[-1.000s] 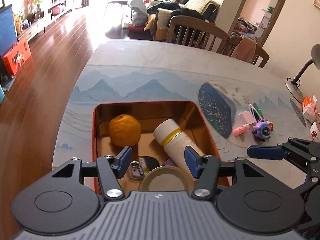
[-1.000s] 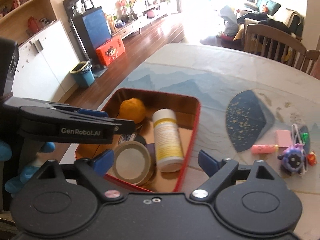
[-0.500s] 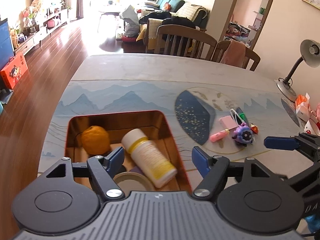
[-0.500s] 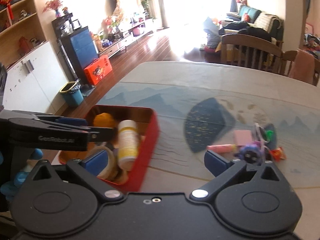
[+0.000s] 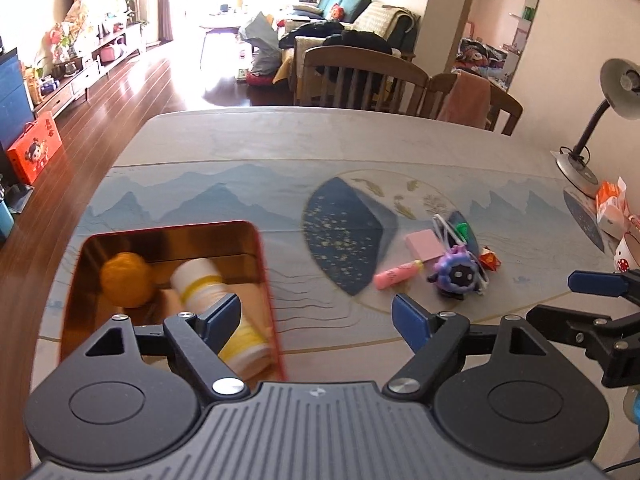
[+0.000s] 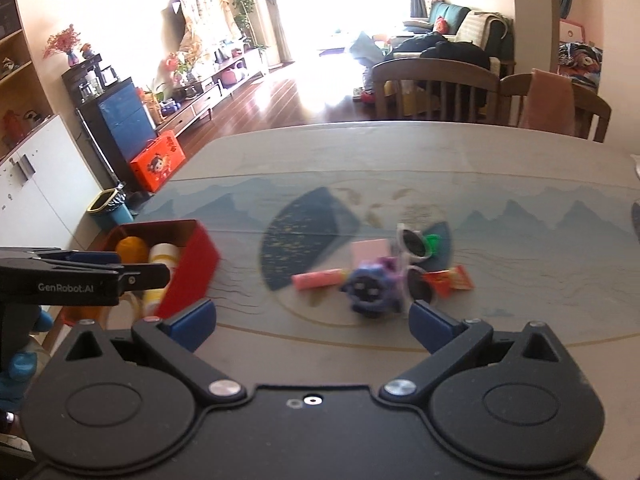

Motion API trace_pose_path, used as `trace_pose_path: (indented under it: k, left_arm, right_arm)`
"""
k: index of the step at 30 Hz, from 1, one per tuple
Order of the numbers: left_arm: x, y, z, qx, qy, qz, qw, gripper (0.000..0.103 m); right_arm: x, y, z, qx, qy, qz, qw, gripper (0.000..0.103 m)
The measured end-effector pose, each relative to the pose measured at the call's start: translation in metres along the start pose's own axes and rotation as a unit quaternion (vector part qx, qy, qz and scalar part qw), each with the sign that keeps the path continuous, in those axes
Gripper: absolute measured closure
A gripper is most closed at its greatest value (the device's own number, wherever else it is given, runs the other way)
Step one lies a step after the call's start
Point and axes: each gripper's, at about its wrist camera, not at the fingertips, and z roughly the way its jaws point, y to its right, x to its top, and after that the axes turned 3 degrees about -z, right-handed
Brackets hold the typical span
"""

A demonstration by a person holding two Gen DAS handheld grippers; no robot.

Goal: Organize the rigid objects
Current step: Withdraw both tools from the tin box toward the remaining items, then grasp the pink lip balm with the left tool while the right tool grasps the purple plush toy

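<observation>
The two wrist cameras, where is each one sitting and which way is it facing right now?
Left wrist: rides the left gripper, open, facing across the table; red tin lower left, right gripper's fingers at right.
Right wrist: rides the right gripper, open, facing the purple toy; left gripper's side at left.
Shared: tin, purple toy, pink tube, chairs.

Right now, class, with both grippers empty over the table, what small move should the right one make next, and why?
Probably ease the right gripper forward and down onto the purple toy. Its fingers stand wide open, the toy lies loose just ahead between them, and the red tin already holds the orange and bottle.
</observation>
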Motion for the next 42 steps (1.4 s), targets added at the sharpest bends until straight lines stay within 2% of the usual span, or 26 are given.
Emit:
trace_pose_path:
  k: [4, 10, 16, 23, 27, 31, 33, 42]
  left_arm:
    - [0.0, 0.024, 0.012, -0.008, -0.001, 0.013, 0.9999, 0.02]
    - [0.001, 0.05, 0.038, 0.002, -0.008, 0.019, 0.9998, 0.02]
    - [0.003, 0.063, 0.069, 0.005, -0.028, 0.015, 0.9995, 0.02]
    - [0.007, 0.064, 0.107, 0.015, -0.06, 0.004, 0.9981, 0.02]
    - [0.009, 0.061, 0.127, 0.021, -0.075, -0.001, 0.997, 0.02]
    - [0.01, 0.064, 0.141, 0.021, -0.08, 0.021, 0.9964, 0.02]
    - [0.011, 0.065, 0.145, 0.016, -0.08, 0.029, 0.9962, 0.02]
    - [0.015, 0.072, 0.159, -0.007, -0.074, 0.068, 0.9949, 0.023]
  right_arm:
    - [-0.002, 0.021, -0.005, -0.012, -0.001, -0.003, 1.0, 0.0]
    - [-0.005, 0.046, -0.005, -0.016, -0.009, -0.031, 0.999, 0.0]
    - [-0.005, 0.044, 0.004, -0.002, -0.015, -0.09, 0.996, 0.001]
    - [-0.002, 0.031, 0.027, 0.015, -0.026, -0.163, 0.986, 0.003]
    - [0.003, 0.027, 0.047, 0.022, -0.04, -0.182, 0.982, 0.007]
    - [0.005, 0.025, 0.065, 0.024, -0.048, -0.197, 0.979, 0.012]
    - [0.007, 0.023, 0.071, 0.023, -0.05, -0.206, 0.977, 0.017]
    - [0.008, 0.022, 0.099, 0.029, -0.062, -0.233, 0.97, 0.026]
